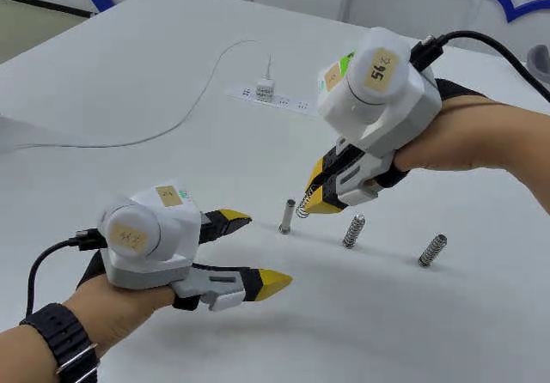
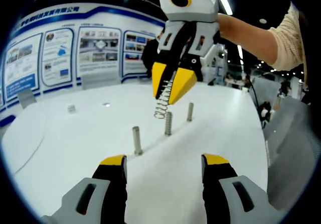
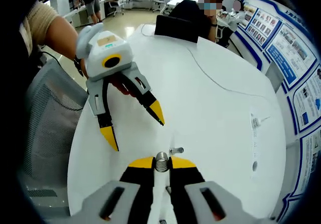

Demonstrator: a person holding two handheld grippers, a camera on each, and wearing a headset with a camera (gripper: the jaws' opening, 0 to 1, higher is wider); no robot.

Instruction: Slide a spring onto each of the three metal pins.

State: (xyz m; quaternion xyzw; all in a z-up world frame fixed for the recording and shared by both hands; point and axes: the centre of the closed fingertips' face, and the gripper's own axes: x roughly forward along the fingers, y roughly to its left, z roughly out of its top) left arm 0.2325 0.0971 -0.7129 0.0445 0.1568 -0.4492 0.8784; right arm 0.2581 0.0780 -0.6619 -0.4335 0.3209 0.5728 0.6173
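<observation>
Three metal pins stand in a row on the white table (image 1: 172,82). The left pin (image 1: 287,216) is bare; the middle pin (image 1: 353,231) and the right pin (image 1: 432,250) each carry a spring. My right gripper (image 1: 311,201) is shut on a third spring (image 1: 303,203), which hangs tilted just right of and above the bare pin's top. In the right gripper view this spring (image 3: 161,161) sits between the yellow fingertips, with the bare pin (image 3: 176,150) just beyond. My left gripper (image 1: 258,250) is open and empty, low over the table left of the bare pin (image 2: 136,140).
A white power strip (image 1: 266,95) with a plugged charger and a long cable lies at the back of the table. A grey mesh chair (image 3: 45,118) stands beside the table. People sit at desks in the background.
</observation>
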